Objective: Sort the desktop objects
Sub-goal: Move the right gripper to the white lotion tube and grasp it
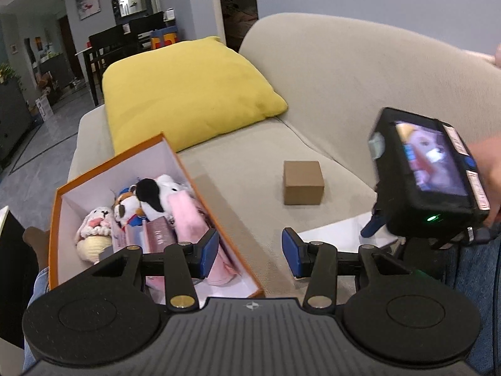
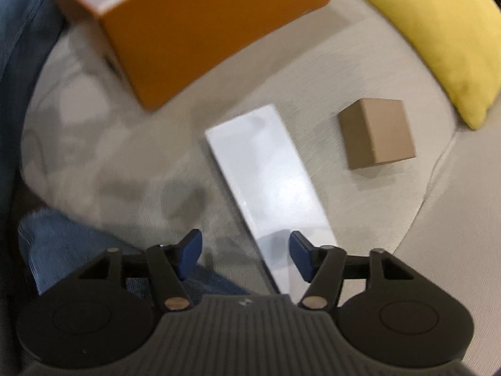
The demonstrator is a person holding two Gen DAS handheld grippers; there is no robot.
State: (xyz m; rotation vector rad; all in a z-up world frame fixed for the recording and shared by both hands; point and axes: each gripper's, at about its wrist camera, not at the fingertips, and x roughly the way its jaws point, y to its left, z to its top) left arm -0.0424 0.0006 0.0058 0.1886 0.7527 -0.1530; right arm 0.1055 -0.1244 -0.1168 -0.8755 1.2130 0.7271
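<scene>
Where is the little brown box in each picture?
Left wrist view: the little brown box sits right of centre on the beige sofa seat, right of the orange box.
Right wrist view: the little brown box is on the right, beside the flat white box.
Shared landmark: the yellow cushion lies beyond it in both.

Soft, even indoor light leaves only faint shadows on the sofa (image 1: 250, 169). Fisheye curvature bends both views, with dark corners. The right-wrist view is motion-blurred, smearing the orange box (image 2: 200, 31); the left stays mostly sharp.
</scene>
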